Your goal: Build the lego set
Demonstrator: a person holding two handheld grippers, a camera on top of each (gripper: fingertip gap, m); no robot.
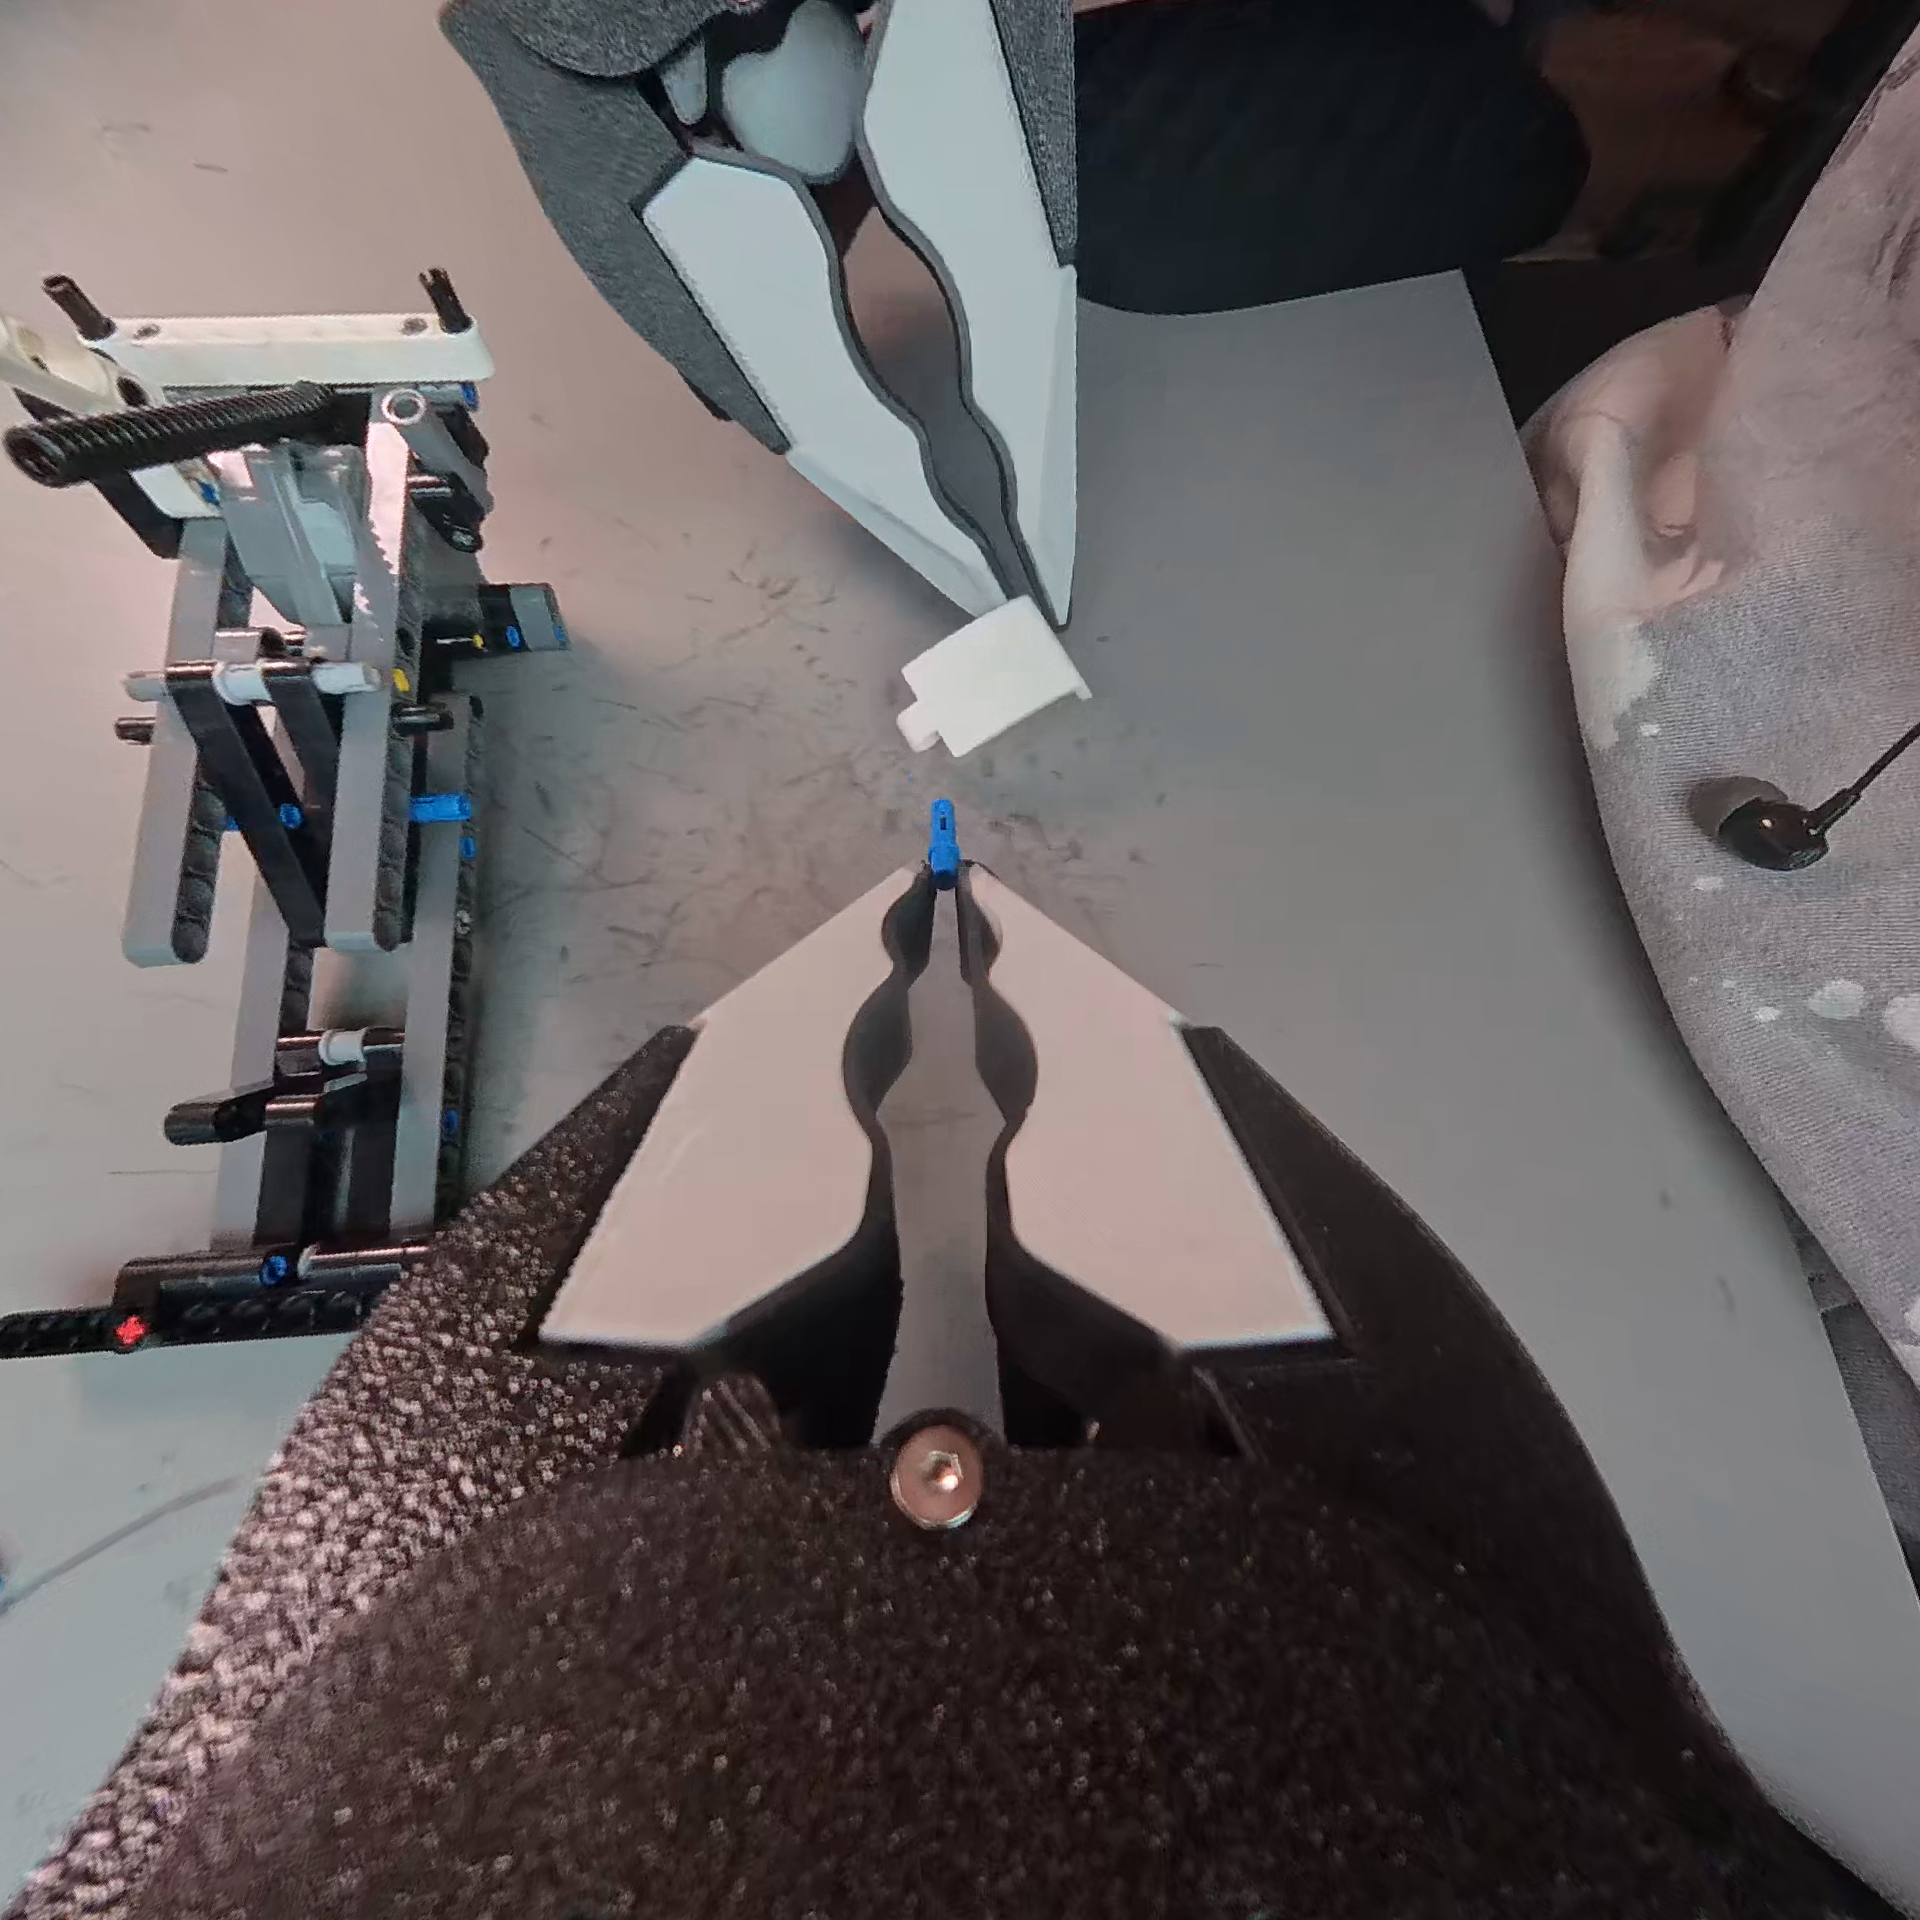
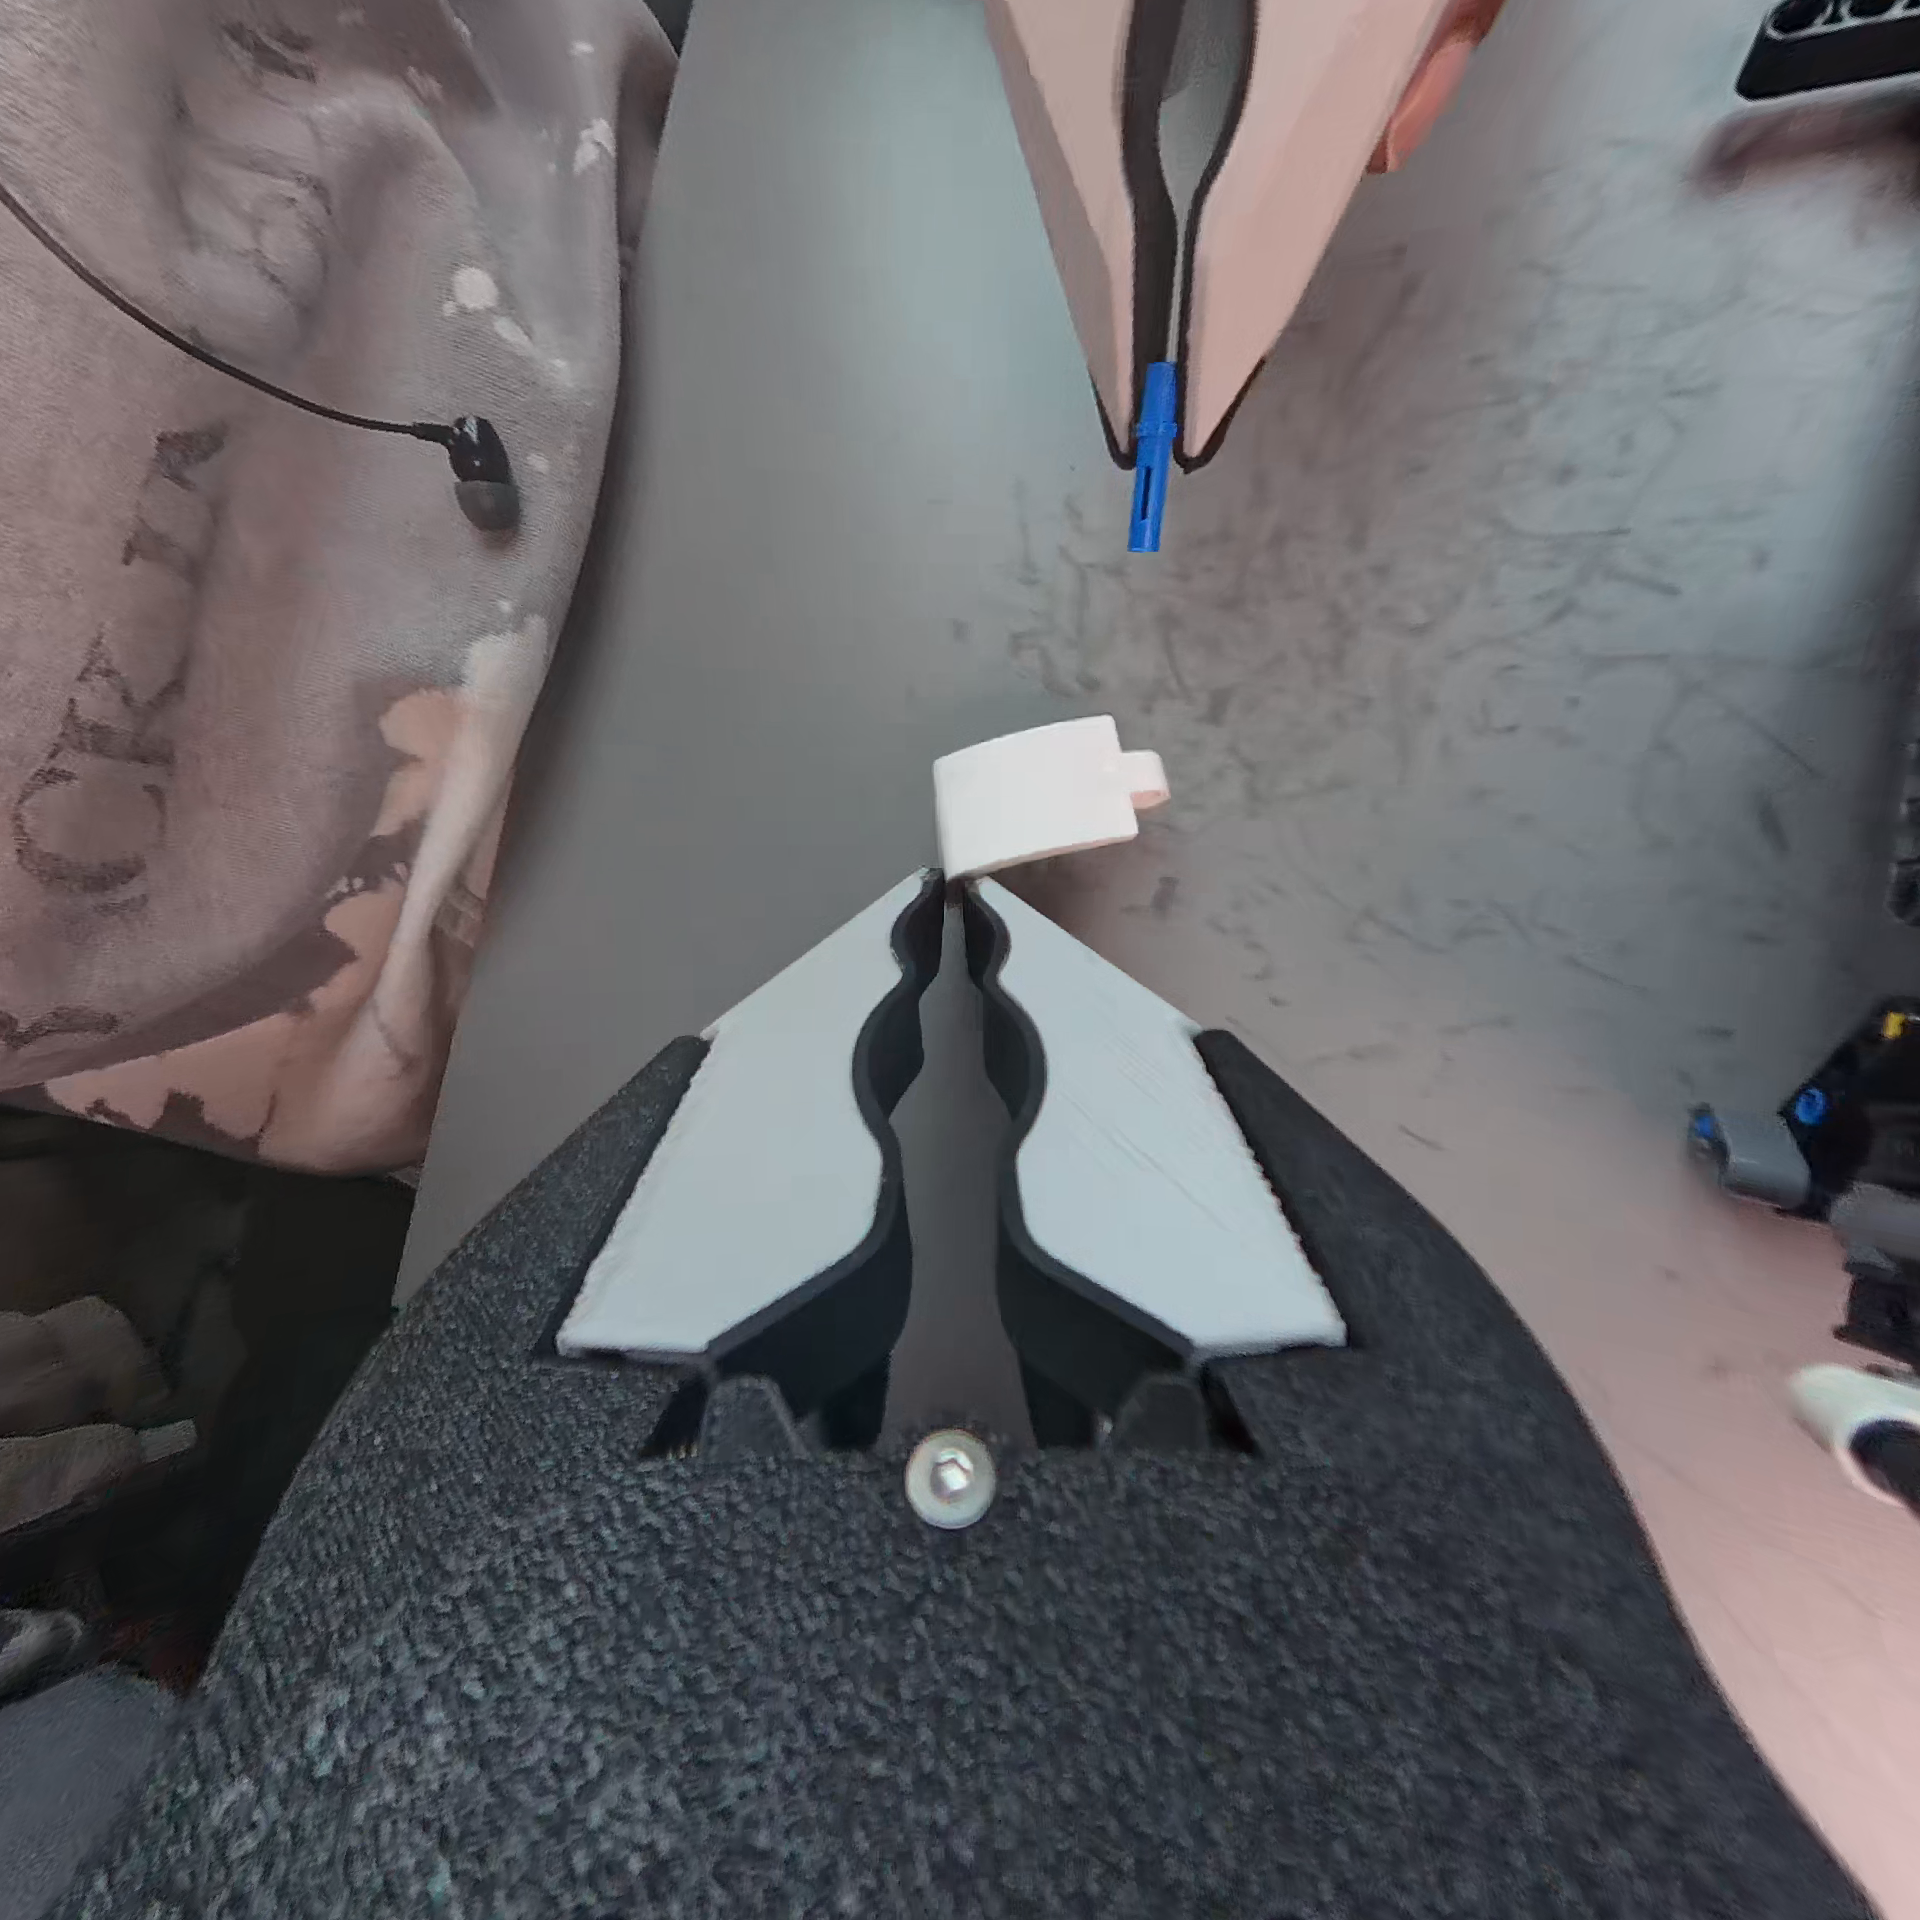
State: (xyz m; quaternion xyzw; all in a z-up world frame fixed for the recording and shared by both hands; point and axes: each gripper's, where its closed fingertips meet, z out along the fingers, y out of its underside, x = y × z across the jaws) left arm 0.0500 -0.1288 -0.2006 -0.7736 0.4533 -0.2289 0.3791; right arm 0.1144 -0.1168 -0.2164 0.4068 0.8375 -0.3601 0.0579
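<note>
Above scuffed table (image 1: 1299, 623), left gripper (image 1: 943, 878) pinching blue pin (image 1: 942, 840) — right gripper (image 2: 951, 883) (tip-to-tip) clamping white piece (image 2: 1029, 795)

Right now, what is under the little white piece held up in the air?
Under the white piece only bare, scuffed grey table shows. The right gripper pinches its corner, hiding that edge. The blue peg in the left gripper sits apart.

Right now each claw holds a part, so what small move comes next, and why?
Probably ease the left claw forward so its small blue plastic pin meets the tab on the white curved plastic panel held by the right claw. The pin points toward the panel, with a gap between them.
</note>
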